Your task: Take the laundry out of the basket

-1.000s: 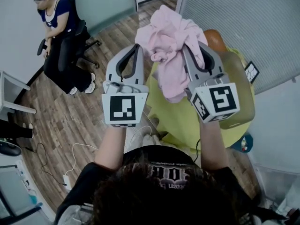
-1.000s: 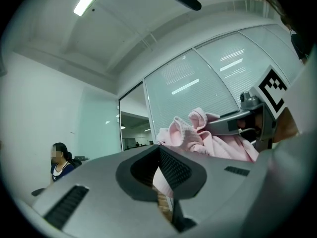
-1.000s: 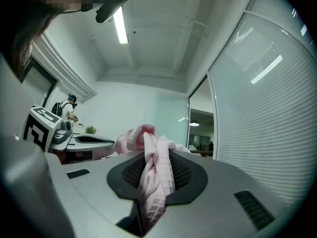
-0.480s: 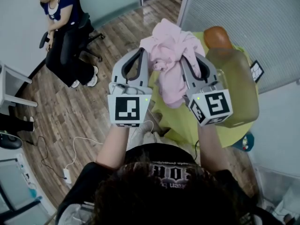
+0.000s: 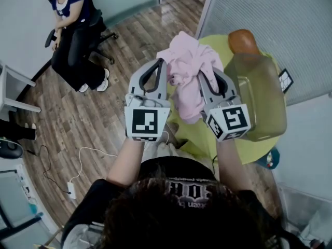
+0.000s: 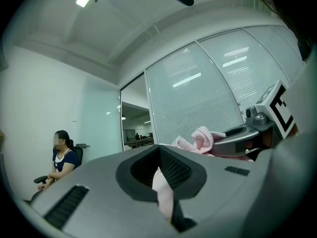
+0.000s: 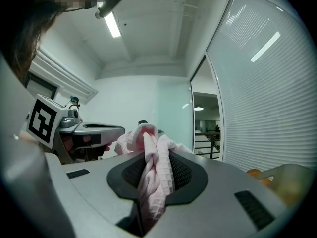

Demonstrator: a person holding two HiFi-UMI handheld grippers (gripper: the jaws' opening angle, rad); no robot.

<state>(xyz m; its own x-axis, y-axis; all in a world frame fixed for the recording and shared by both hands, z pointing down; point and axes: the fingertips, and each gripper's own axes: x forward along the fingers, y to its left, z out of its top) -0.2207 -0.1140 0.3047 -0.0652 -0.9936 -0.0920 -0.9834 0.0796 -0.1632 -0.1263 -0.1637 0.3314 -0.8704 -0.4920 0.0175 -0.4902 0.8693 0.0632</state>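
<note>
A pink waffle-weave cloth (image 5: 189, 74) hangs bunched in the air between my two grippers, above the yellow-green round table (image 5: 205, 134). My right gripper (image 5: 203, 72) is shut on a thick fold of the pink cloth (image 7: 153, 175), which fills its jaws. My left gripper (image 5: 162, 62) is shut on a thin edge of the pink cloth (image 6: 162, 195). Both grippers point upward, side by side. The translucent amber basket (image 5: 262, 97) stands on the table to the right of the grippers, with an orange thing (image 5: 243, 39) at its far end.
A person (image 5: 72, 32) sits on an office chair at the upper left, on the wood floor. A frosted glass wall (image 5: 270, 19) runs behind the table. A white cable (image 5: 88, 154) lies on the floor at the left. A desk edge (image 5: 13, 95) is at far left.
Both grippers with the pink cloth have drawn a little closer together and shifted slightly right in the head view. The cloth stays held by both.
</note>
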